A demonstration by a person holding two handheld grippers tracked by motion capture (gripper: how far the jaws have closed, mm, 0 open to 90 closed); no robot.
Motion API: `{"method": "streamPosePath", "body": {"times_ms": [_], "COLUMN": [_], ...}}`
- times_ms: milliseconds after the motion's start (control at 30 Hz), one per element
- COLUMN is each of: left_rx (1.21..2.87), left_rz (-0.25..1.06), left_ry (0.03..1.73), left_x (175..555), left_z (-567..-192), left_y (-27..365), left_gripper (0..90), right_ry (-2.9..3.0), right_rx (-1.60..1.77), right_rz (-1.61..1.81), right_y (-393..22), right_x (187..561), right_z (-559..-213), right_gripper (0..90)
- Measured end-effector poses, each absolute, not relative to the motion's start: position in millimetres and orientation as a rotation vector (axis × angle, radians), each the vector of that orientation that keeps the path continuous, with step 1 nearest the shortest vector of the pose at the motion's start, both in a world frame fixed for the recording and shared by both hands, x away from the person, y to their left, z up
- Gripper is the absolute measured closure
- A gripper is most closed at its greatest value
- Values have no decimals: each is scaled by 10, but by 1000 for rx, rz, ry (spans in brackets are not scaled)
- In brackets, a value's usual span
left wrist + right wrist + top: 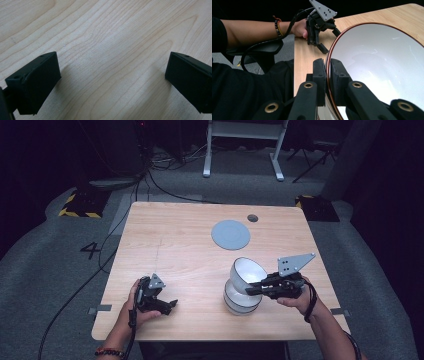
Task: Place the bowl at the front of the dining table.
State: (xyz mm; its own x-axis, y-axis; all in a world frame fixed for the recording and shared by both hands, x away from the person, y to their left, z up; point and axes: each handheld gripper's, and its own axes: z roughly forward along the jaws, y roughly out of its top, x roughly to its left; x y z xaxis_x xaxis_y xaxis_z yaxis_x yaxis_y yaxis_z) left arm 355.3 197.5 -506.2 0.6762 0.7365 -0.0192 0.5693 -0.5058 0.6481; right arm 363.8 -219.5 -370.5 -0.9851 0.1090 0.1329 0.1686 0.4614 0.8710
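So the right gripper (pixel 256 287) is clamped on the rim of a white glossy bowl with a thin brown edge (pixel 246 273), holding it tilted above a second white bowl (pixel 241 303) near the front right of the light wooden table (pixel 170 245). The lower bowl is partly hidden. The left gripper (pixel 112 75) has its jaws wide apart over bare wood, nothing between them. A flat grey round disc (pixel 230 234) lies farther back.
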Motion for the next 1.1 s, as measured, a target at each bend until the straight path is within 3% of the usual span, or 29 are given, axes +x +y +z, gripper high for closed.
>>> {"method": "streamPosePath", "body": {"times_ms": [1100], "left_rx": [2244], "left_rz": [355], "left_ry": [1019], "left_x": [3553], "left_z": [-5064], "left_y": [1963], "left_gripper": [1], "right_ry": [-2661], "right_rx": [-319], "right_rz": [-1649], "right_y": [-2218], "right_x": [3876], "right_z": [-3591], "right_gripper": [832]}}
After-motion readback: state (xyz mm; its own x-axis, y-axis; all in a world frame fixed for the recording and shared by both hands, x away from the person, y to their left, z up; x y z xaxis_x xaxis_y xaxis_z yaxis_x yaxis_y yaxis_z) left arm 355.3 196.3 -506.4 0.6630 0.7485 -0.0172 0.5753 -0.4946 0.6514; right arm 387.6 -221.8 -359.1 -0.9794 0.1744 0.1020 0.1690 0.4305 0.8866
